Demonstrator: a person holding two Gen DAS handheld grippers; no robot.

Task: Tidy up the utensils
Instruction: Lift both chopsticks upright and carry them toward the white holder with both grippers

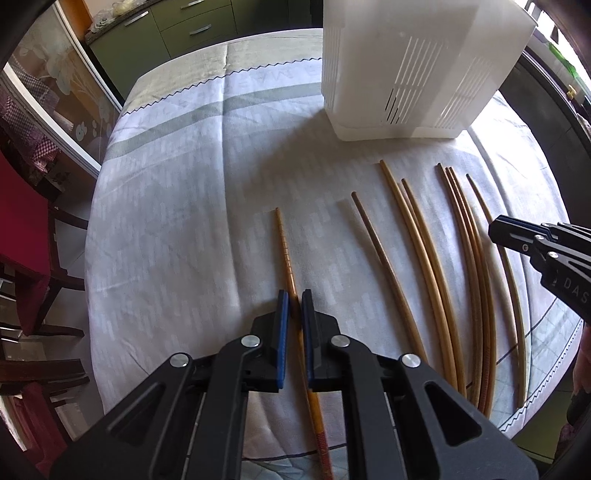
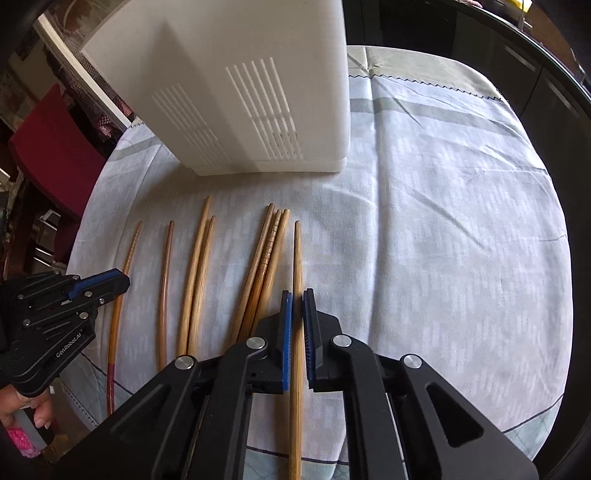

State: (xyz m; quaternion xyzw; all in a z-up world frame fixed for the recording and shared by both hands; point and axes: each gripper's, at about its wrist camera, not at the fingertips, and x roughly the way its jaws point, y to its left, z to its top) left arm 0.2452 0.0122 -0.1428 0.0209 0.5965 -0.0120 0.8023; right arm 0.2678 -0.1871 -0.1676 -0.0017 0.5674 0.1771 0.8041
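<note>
Several wooden chopsticks lie side by side on the pale tablecloth (image 1: 166, 184), in front of a white slotted utensil holder (image 1: 406, 66) (image 2: 240, 92). My left gripper (image 1: 294, 297) is shut on the leftmost chopstick (image 1: 284, 243), a ridged one with a red lower end that still rests on the cloth. My right gripper (image 2: 297, 295) is shut on the rightmost light chopstick (image 2: 297, 251), which also lies along the cloth. Each gripper shows in the other's view: the right gripper (image 1: 496, 230) at the right edge, the left gripper (image 2: 123, 280) at the left edge.
Between the two held sticks lie a dark chopstick (image 2: 164, 277), a light pair (image 2: 199, 266) and a bundle of three (image 2: 266, 258). A red chair (image 1: 22, 221) stands beside the table's left edge. Green cabinets (image 1: 177, 33) are beyond the far edge.
</note>
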